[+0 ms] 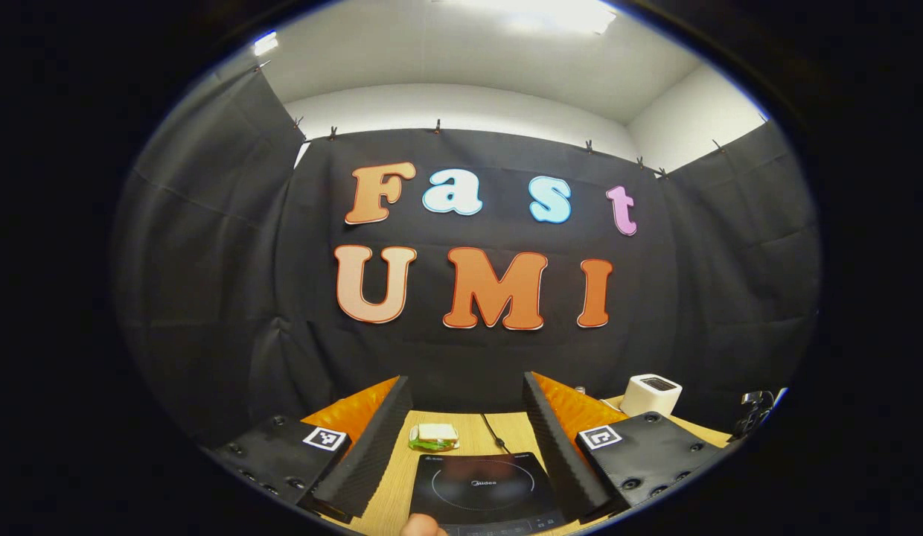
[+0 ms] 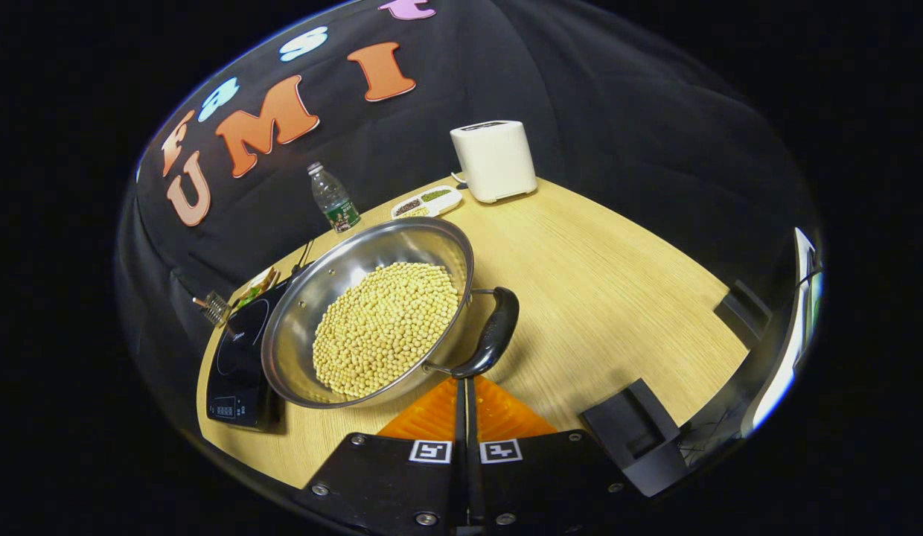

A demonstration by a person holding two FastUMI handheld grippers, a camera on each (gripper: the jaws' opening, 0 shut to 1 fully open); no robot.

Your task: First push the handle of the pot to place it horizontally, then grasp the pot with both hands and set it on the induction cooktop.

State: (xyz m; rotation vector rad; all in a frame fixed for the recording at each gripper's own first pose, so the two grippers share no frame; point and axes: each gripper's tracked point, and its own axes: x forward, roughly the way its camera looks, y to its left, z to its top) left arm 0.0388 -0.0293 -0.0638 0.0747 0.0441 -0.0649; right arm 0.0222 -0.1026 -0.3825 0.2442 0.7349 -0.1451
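Observation:
A steel pot (image 2: 335, 290) full of soybeans (image 2: 387, 327) stands on the wooden table, right beside the black induction cooktop (image 2: 234, 357) on its left. The pot's black handle (image 2: 495, 327) sticks out on its right side. My right gripper (image 2: 465, 383) is shut, and its tips touch the near end of that handle. In the left gripper view, my left gripper (image 1: 465, 380) is open, its fingers wide apart above the cooktop (image 1: 480, 487), with nothing between them.
A white toaster (image 2: 495, 160) stands at the table's far edge, with a divided tray (image 2: 426, 202) and a water bottle (image 2: 333, 199) near it. A sandwich (image 1: 434, 436) lies behind the cooktop. Black brackets (image 2: 633, 439) sit at the table's near right edge.

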